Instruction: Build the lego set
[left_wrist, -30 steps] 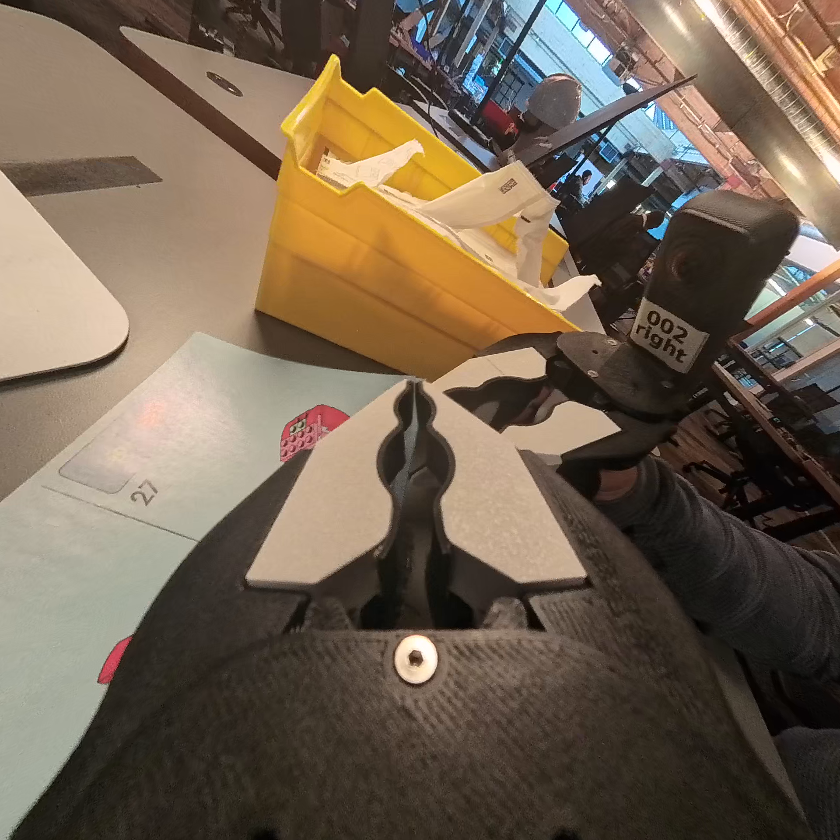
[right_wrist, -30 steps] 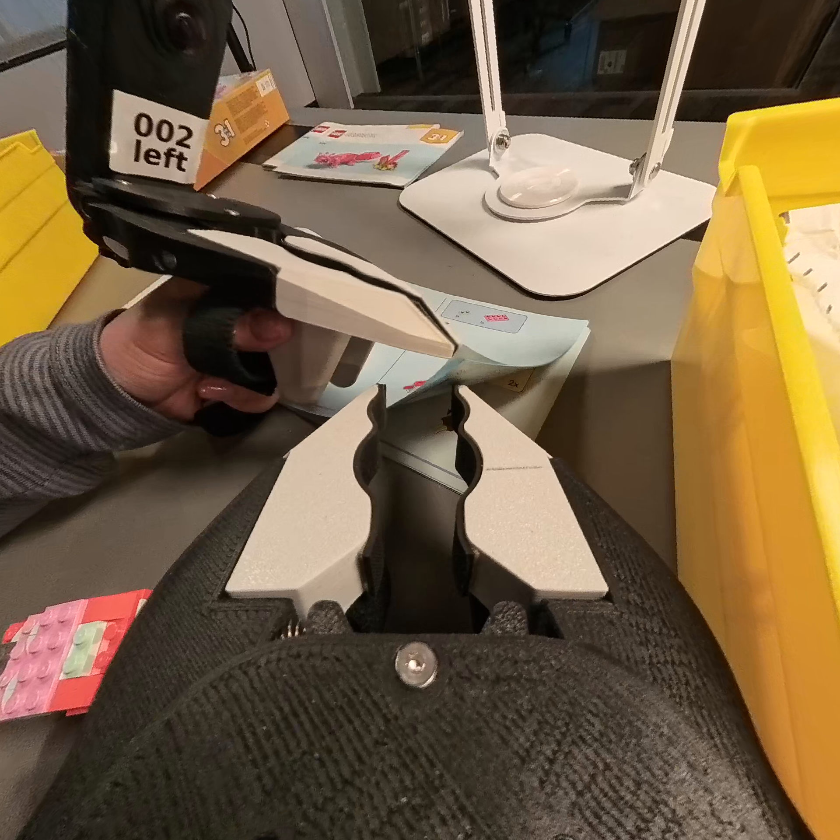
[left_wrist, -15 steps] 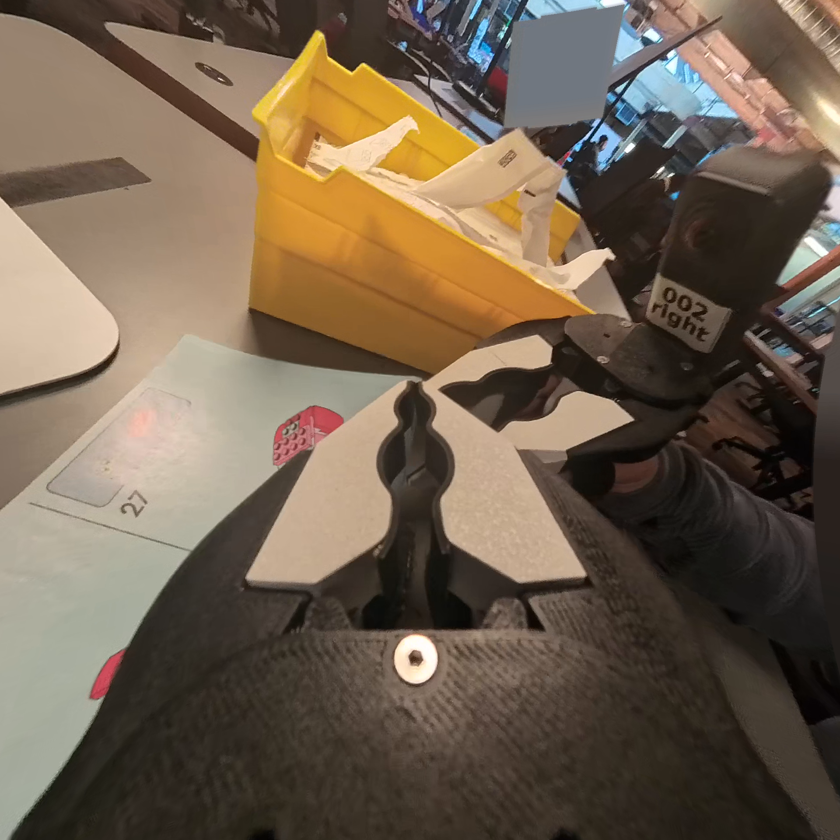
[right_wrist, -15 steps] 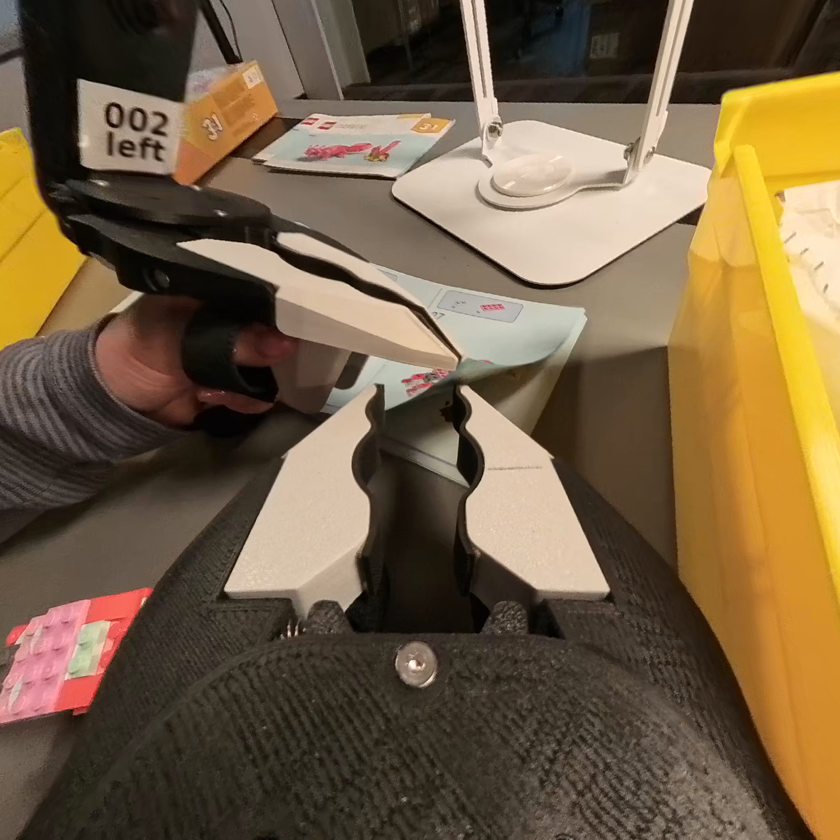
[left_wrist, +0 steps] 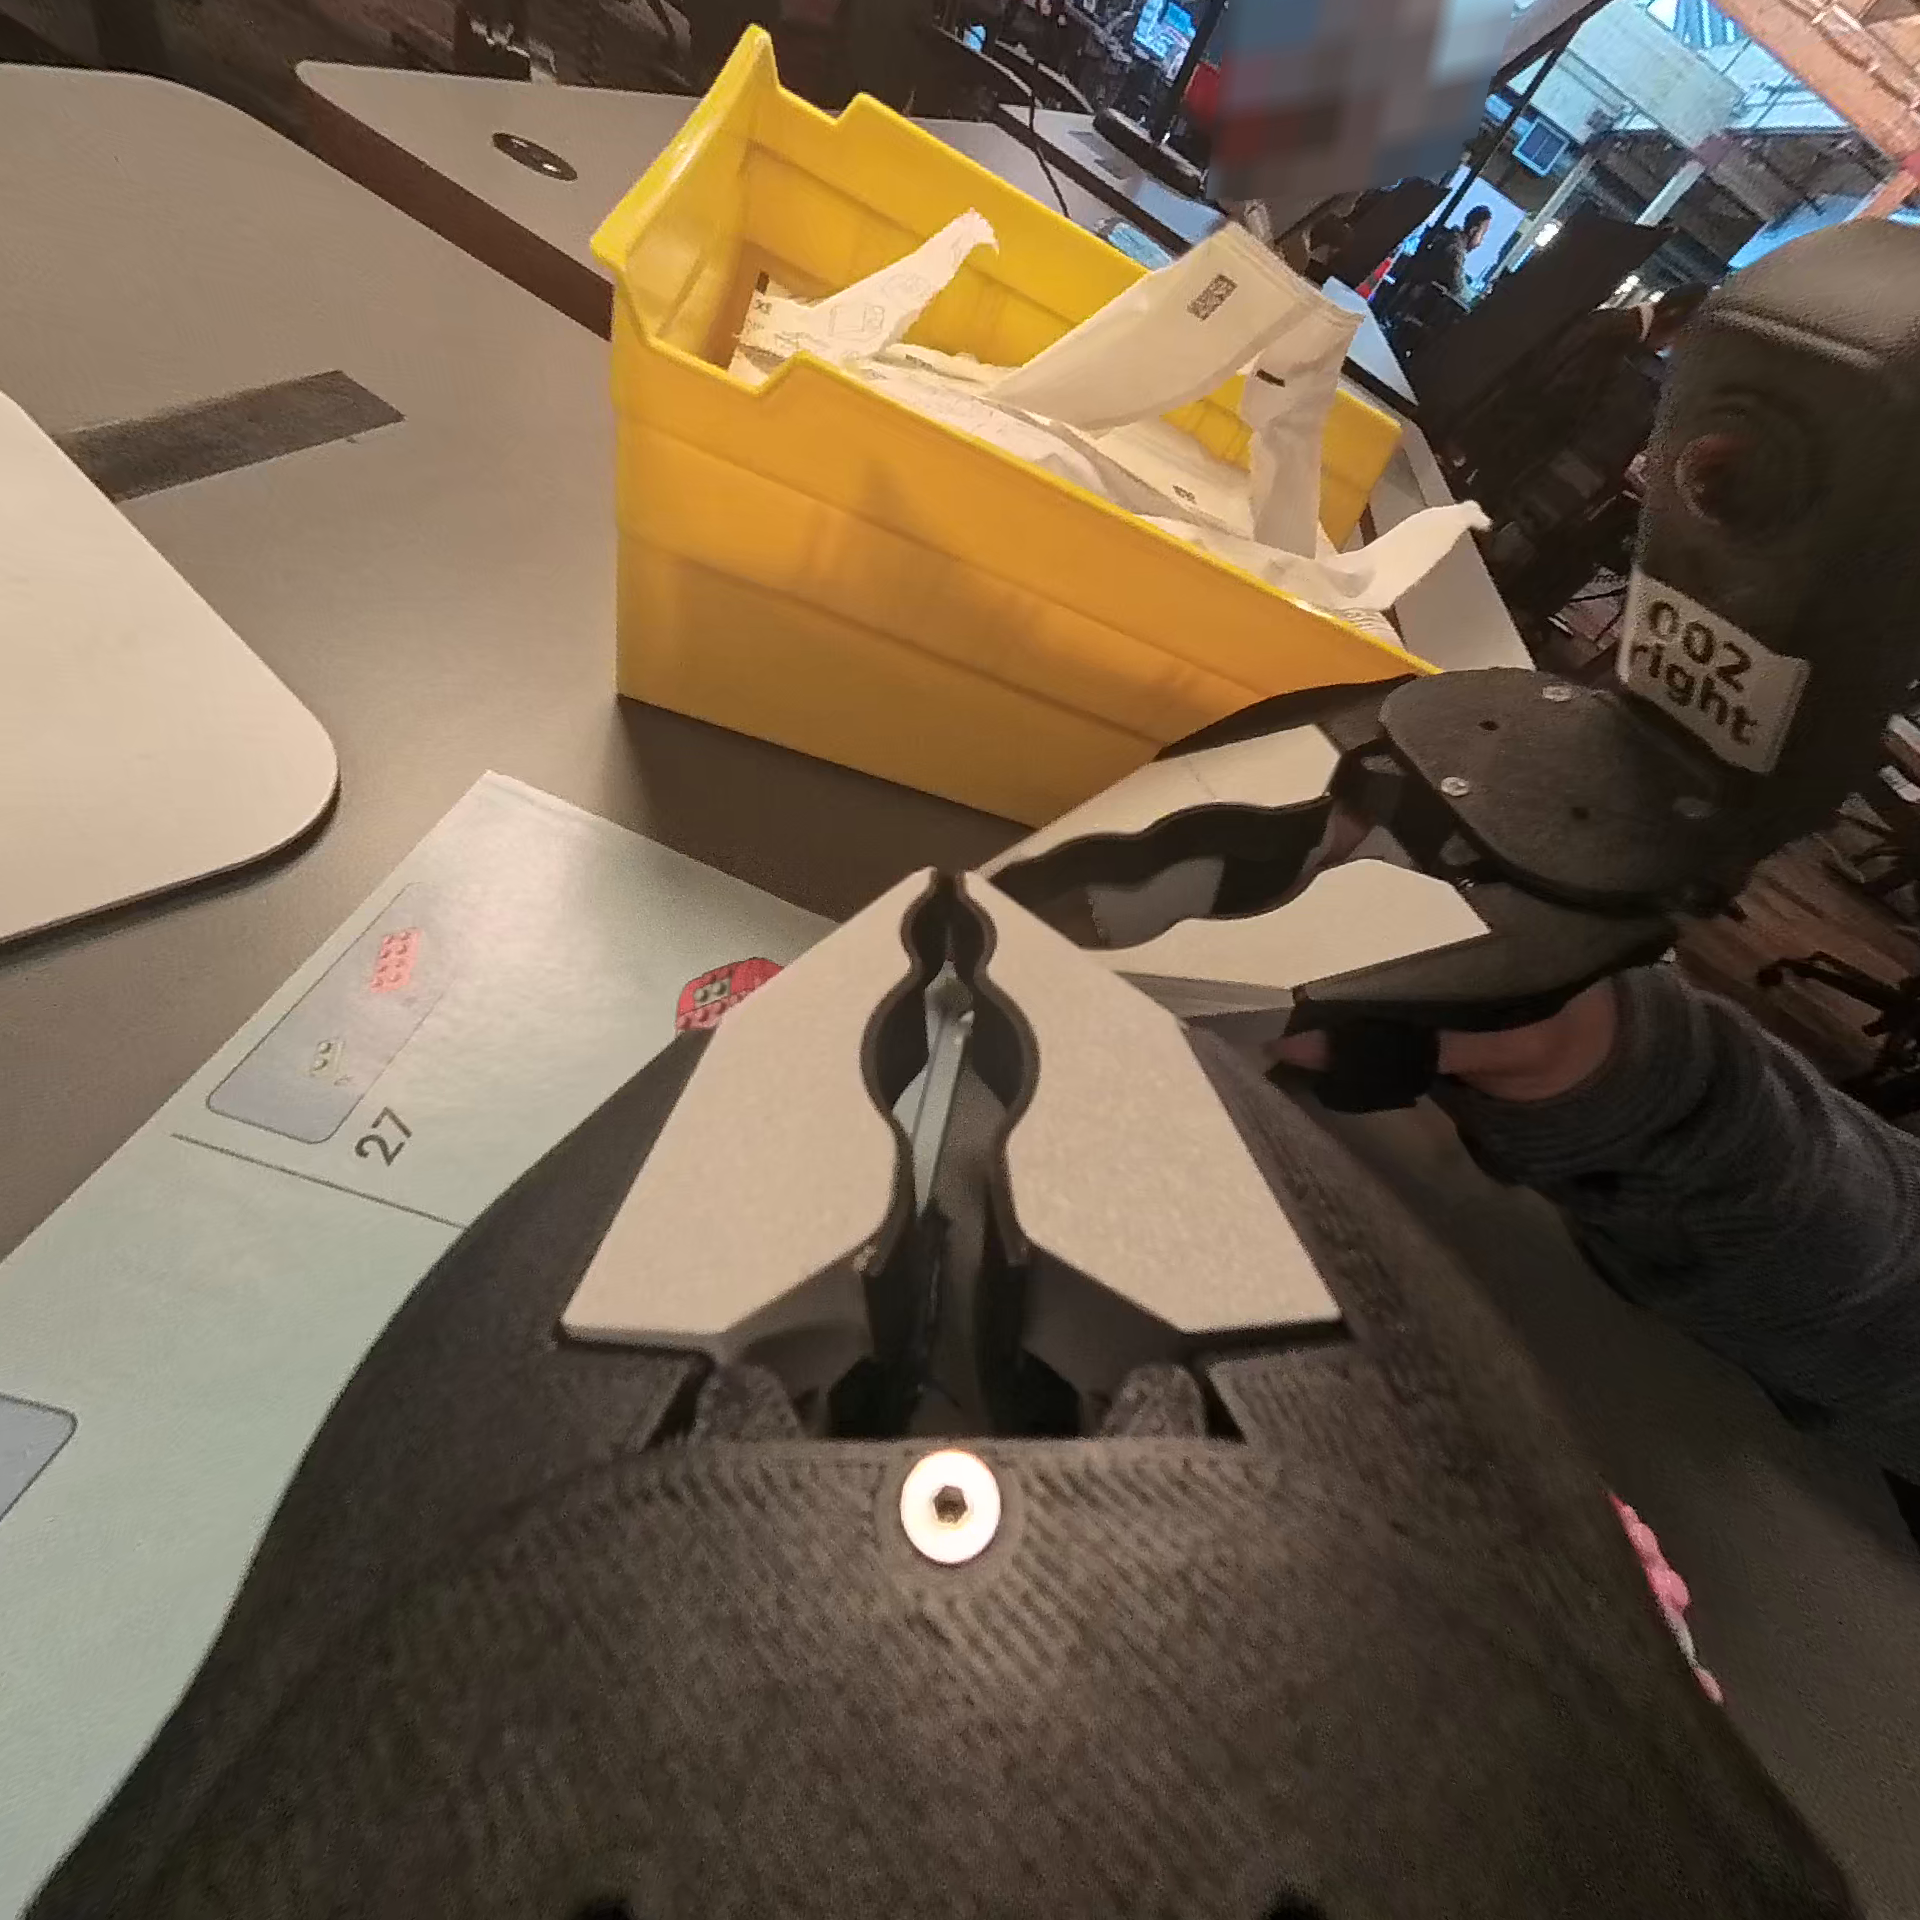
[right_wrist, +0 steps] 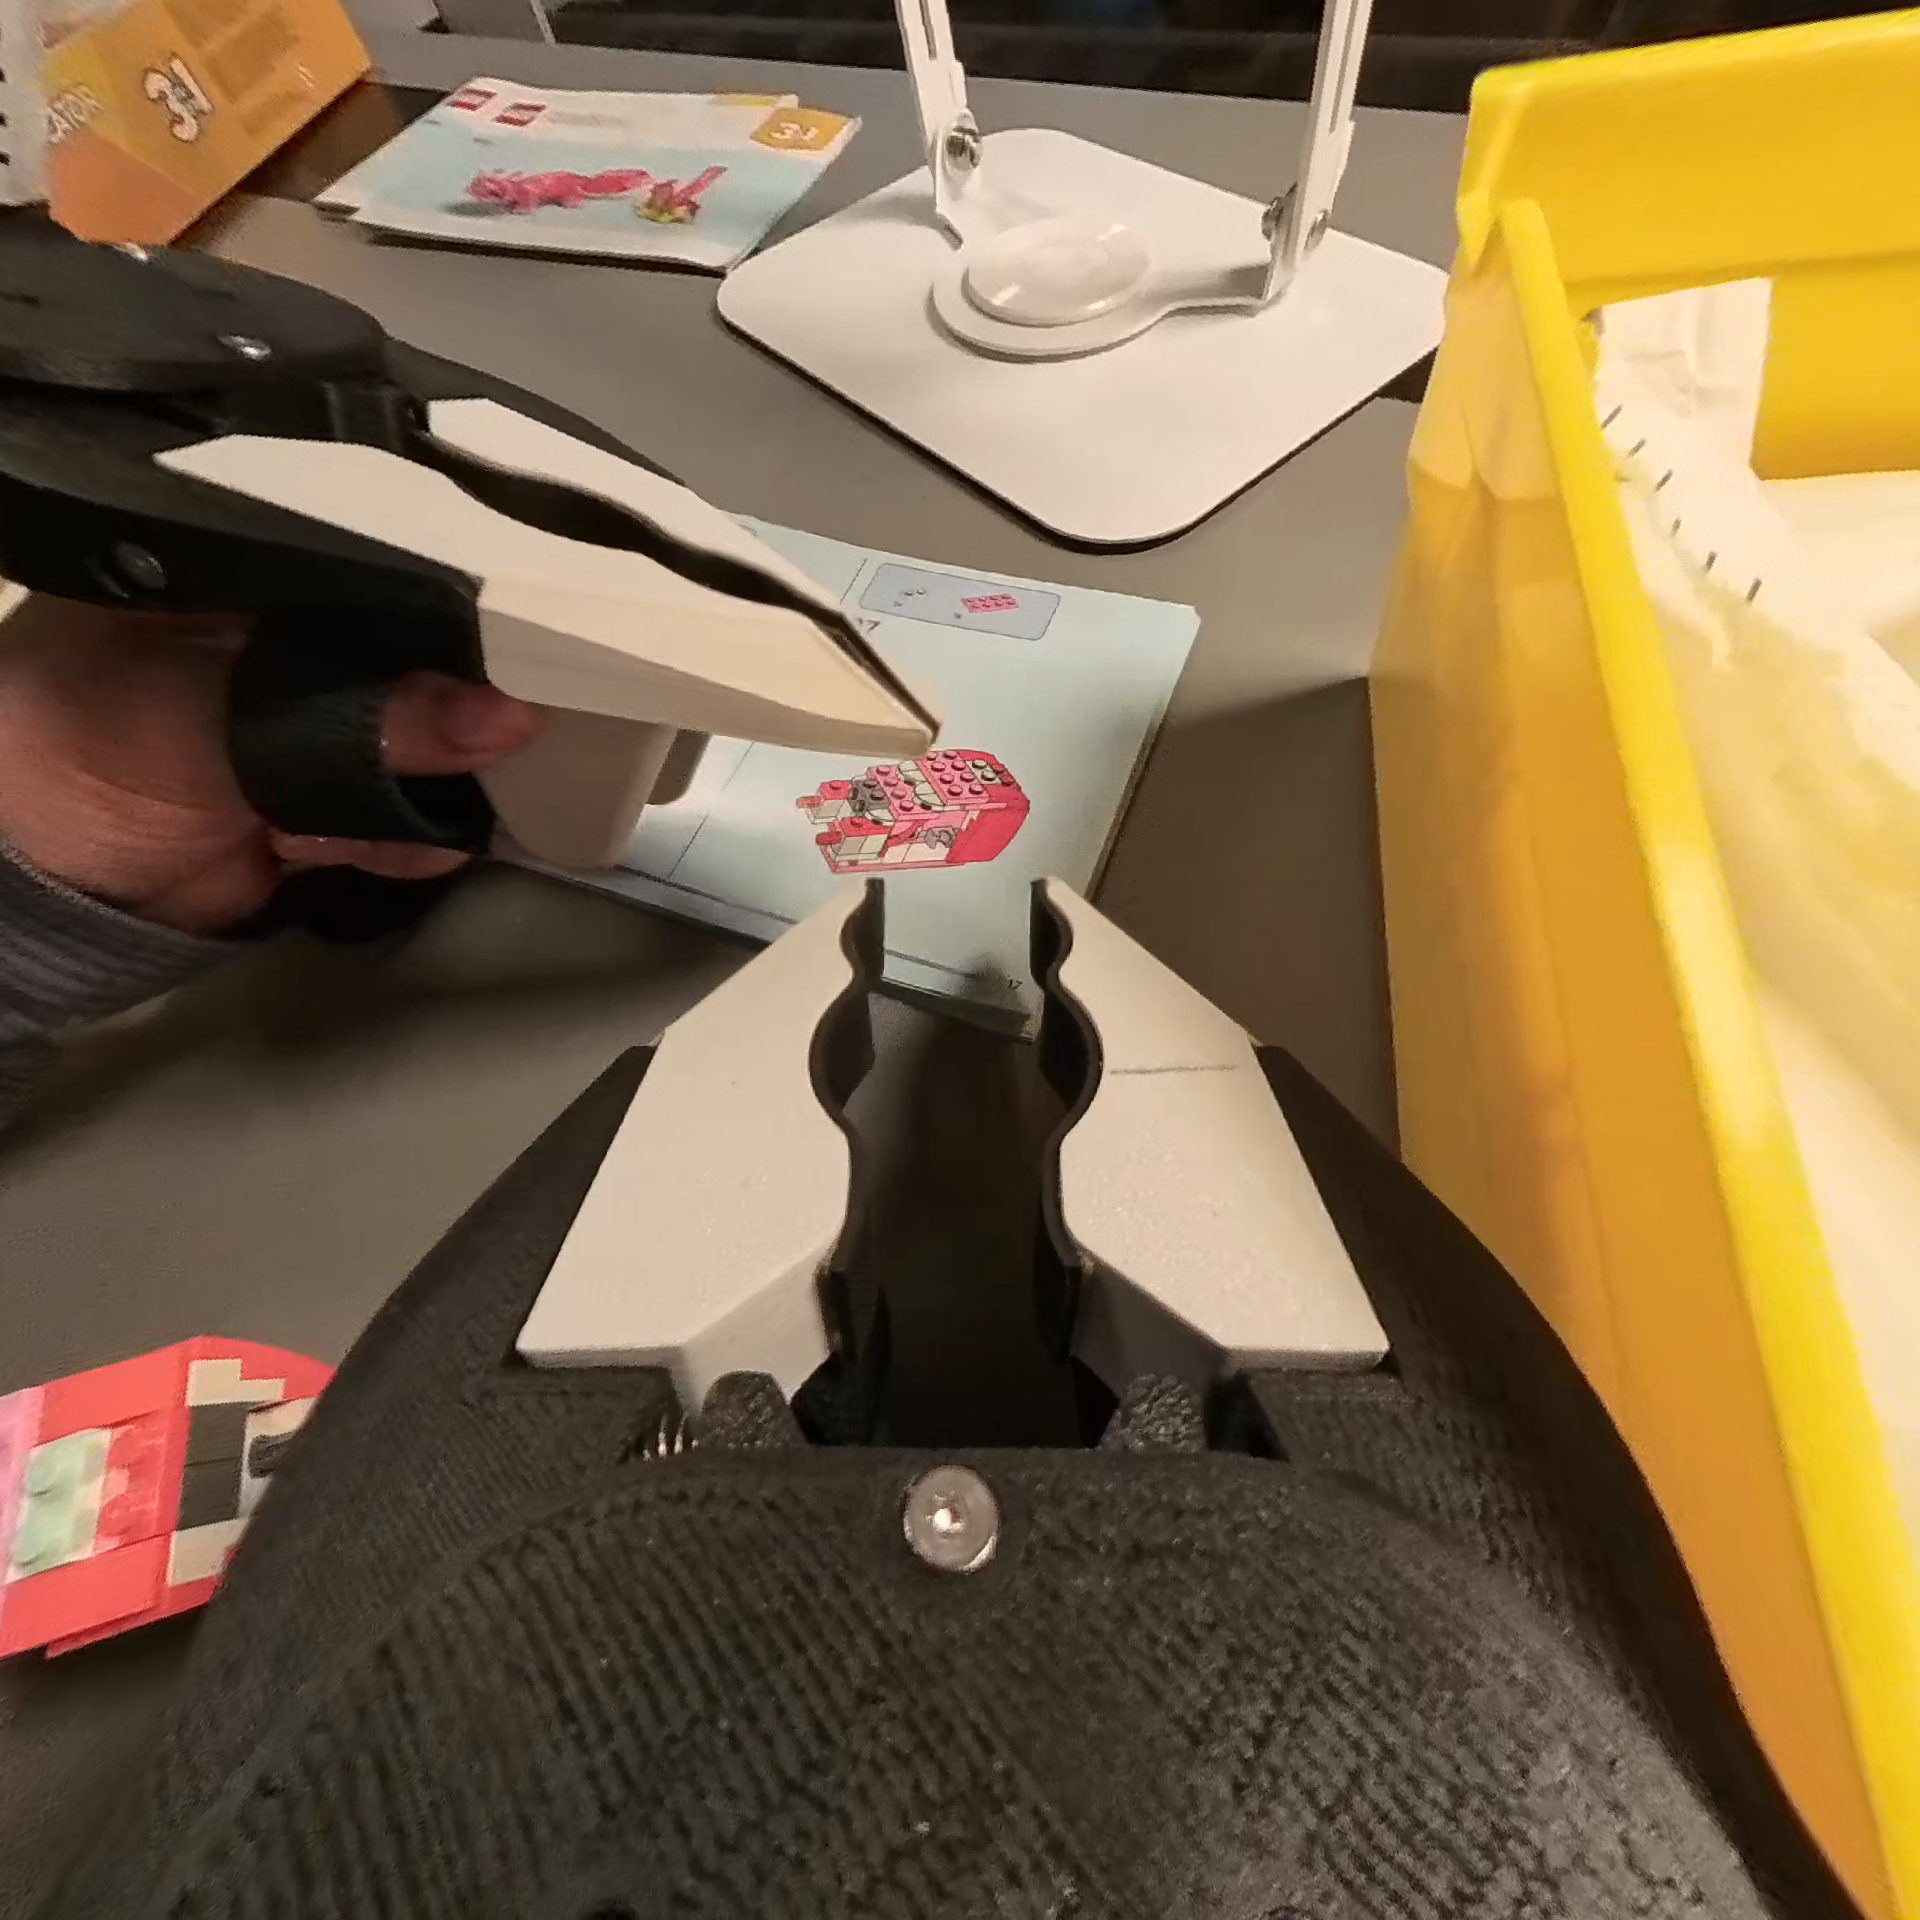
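Pale blue pages of an open building-brick instruction booklet (right_wrist: pixel 1039 727) lie flat on the dark grey bench (right_wrist: pixel 1247 831), and both grippers hang just above them. The left gripper (left_wrist: pixel 943 883) has its fingers (left_wrist: pixel 790 1091) clenched tip to tip with nothing visible between the tips; seen from the right wrist view, its closed tip sits over the page just above the printed drawing of a red and pink brick model (right_wrist: pixel 920 810). The right gripper (right_wrist: pixel 956 894) has its fingers (right_wrist: pixel 727 1143) parted with a clear gap, nothing pressed between them, over the near edge of the booklet. The two grippers are close together, the left one's tip just ahead and to the left of the right one's. A yellow plastic bin (left_wrist: pixel 883 582) holding crumpled white paper bags (left_wrist: pixel 1195 343) stands on the bench just to the right of the booklet. Beyond the booklet sits the white base of a stand (right_wrist: pixel 1091 343), with a second, closed booklet (right_wrist: pixel 592 177) and an orange box (right_wrist: pixel 197 114) farther back. A partly built red, pink and mint brick assembly (right_wrist: pixel 114 1486) lies on the bench at the near left of the right gripper.
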### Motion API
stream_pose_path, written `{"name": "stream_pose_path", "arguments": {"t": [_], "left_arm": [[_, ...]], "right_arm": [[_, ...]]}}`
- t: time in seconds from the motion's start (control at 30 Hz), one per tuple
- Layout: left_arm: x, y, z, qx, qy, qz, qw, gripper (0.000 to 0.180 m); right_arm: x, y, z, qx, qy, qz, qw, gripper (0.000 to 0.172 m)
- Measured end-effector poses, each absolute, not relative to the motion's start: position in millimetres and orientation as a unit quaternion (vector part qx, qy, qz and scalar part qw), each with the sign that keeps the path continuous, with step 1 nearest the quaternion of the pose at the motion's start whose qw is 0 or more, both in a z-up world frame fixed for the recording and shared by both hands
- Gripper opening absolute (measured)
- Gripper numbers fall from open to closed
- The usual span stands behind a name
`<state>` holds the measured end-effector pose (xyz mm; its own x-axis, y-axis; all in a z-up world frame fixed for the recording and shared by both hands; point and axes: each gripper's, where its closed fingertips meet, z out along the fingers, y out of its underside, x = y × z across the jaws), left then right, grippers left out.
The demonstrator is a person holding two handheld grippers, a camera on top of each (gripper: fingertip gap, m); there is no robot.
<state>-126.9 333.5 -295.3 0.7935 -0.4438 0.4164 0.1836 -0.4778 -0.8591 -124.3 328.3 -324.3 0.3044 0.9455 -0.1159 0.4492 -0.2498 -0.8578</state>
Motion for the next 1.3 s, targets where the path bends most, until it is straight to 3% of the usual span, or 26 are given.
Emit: {"name": "stream_pose_path", "arguments": {"t": [0.07,0.17,0.37,0.57,0.9,1.07,1.3], "left_arm": [[-124,333,-295,-0.8,0.083,-0.317,0.503,0.0],[-122,334,-301,-0.809,0.086,-0.313,0.489,0.021],[-124,332,-313,-0.835,0.125,-0.251,0.474,0.02],[-112,323,-336,-0.862,0.206,-0.191,0.422,0.033],[-115,326,-346,-0.878,0.211,-0.147,0.404,0.01],[-115,326,-344,-0.874,0.214,-0.146,0.411,0.03],[-115,327,-349,-0.879,0.22,-0.128,0.402,0.012]], "right_arm": [[-123,328,-328,-0.714,-0.501,0.321,0.369,0.027],[-121,326,-332,-0.715,-0.514,0.309,0.36,0.031],[-117,341,-316,-0.709,-0.477,0.314,0.414,0.025],[-109,361,-300,-0.706,-0.416,0.31,0.482,0.013],[-109,362,-291,-0.695,-0.401,0.32,0.503,0.012],[-109,363,-292,-0.697,-0.401,0.32,0.5,0.012],[-110,362,-293,-0.698,-0.403,0.32,0.498,0.012]]}}
